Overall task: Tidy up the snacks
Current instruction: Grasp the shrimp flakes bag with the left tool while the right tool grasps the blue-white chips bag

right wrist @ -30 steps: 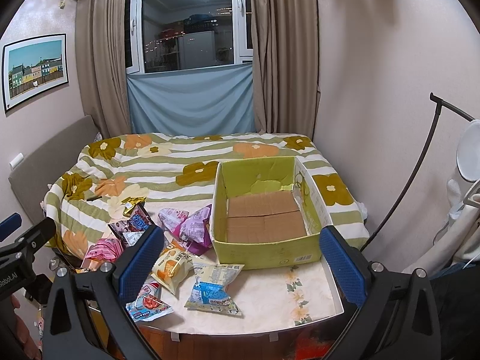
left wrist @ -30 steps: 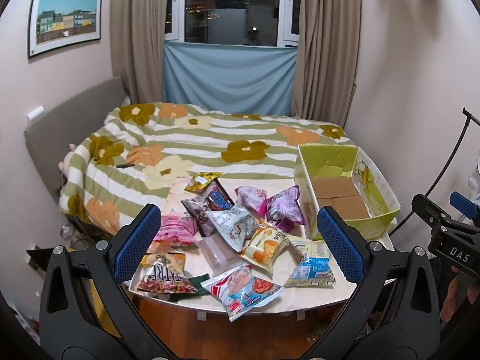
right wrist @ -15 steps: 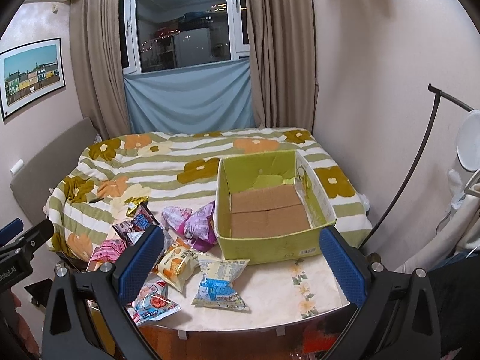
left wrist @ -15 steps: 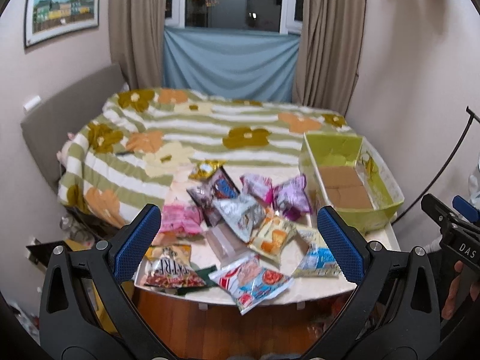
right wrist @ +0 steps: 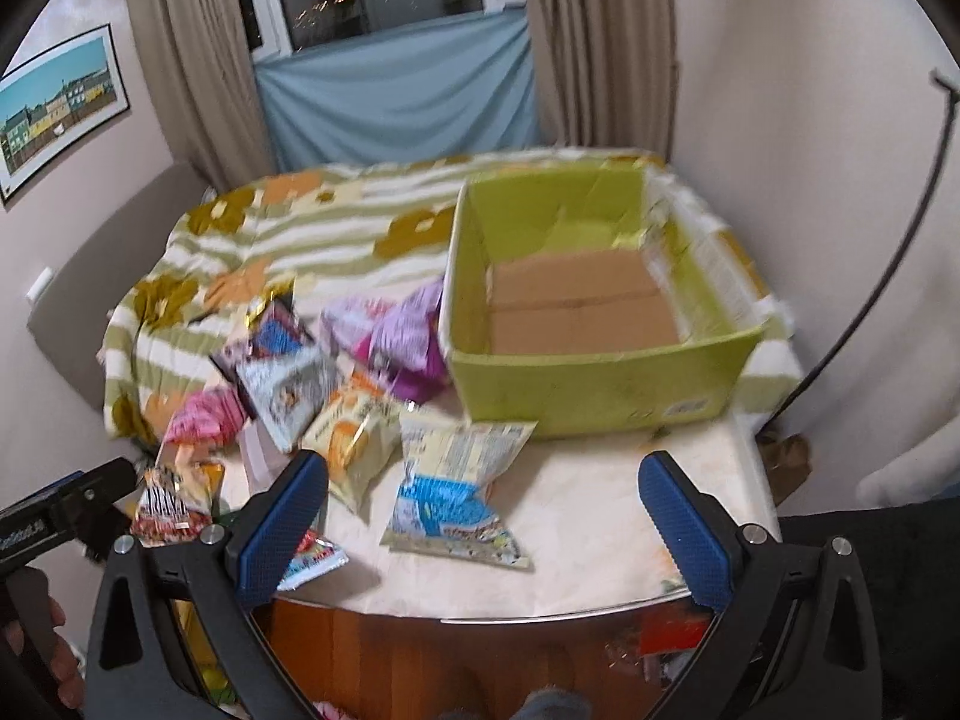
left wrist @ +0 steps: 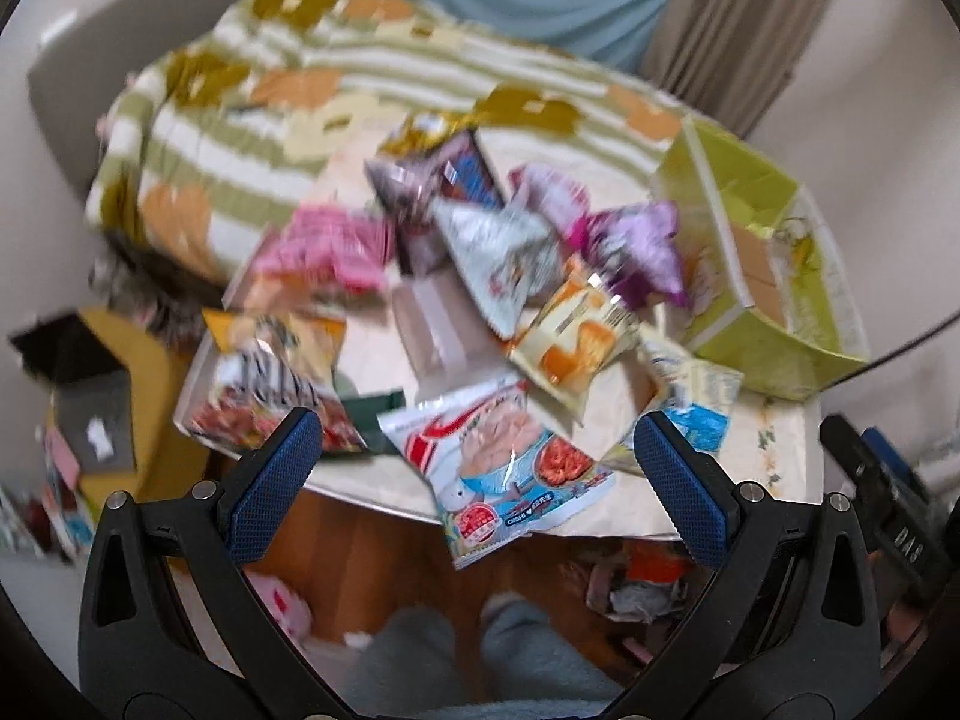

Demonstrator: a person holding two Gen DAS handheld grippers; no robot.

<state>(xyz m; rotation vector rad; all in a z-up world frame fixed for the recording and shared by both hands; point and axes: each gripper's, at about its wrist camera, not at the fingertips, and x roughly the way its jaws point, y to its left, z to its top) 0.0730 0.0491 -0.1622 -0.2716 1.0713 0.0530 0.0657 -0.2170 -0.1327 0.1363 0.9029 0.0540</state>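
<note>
Several snack packets lie in a loose heap on a small white table (right wrist: 600, 546). A red-and-white packet (left wrist: 504, 468) hangs over the near edge, between the fingers of my open left gripper (left wrist: 480, 474). A blue-and-yellow packet (right wrist: 456, 492) lies in front of my open right gripper (right wrist: 486, 516). An empty green cardboard box (right wrist: 600, 384) stands at the table's right, also in the left wrist view (left wrist: 774, 354). Both grippers hover empty above the table's near edge.
A bed with a green striped flowered cover (right wrist: 288, 240) runs behind the table. Purple (left wrist: 642, 252), pink (left wrist: 324, 252) and orange (left wrist: 576, 342) packets fill the table's left and middle. A dark pole (right wrist: 888, 240) leans at the right. Wooden floor lies below.
Both grippers have moved forward and tilted down toward the table, so the snacks and box loom larger. The left view is motion-blurred. Nothing has been picked up.
</note>
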